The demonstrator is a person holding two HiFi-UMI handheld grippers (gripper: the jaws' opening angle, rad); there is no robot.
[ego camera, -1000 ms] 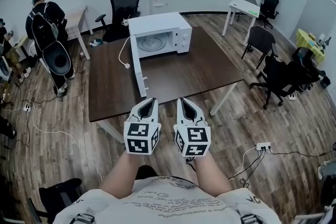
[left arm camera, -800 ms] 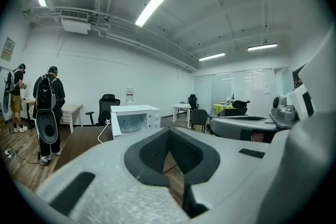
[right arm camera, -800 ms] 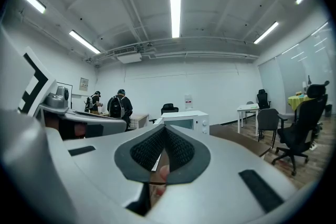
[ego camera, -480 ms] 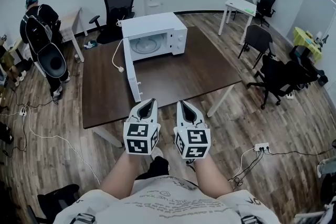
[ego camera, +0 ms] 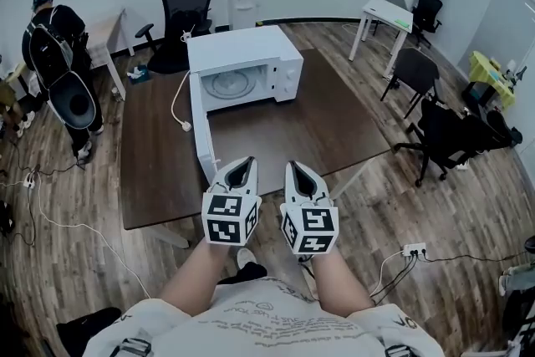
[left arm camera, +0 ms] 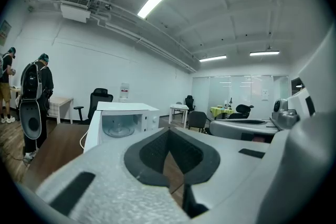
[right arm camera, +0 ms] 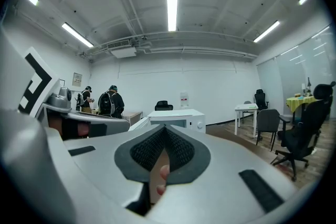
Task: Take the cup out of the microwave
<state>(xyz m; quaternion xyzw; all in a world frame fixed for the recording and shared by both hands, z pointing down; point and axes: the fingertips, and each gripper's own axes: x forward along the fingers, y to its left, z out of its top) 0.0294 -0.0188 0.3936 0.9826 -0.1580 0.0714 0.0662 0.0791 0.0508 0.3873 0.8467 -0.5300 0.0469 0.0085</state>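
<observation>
Cup: not made out in any view. Judged to sit inside microwave (ego camera: pixel 242 63), though cavity shows only glass turntable (ego camera: pixel 227 84).

Head view: microwave upper centre on bench (ego camera: pixel 334 121), door (ego camera: pixel 199 138) swung wide toward lower left. Left tool (ego camera: pixel 237 170) and right tool (ego camera: pixel 299 173) at lower centre by bench's near edge, both pressed together, holding nothing, well apart from microwave. Step judged: approach.

Left gripper view: microwave centre left, far beyond closed jaws.

Right gripper view: microwave at centre, beyond closed jaws. Next move calls for closing distance, spreading one tool, reaching into cavity.
</observation>
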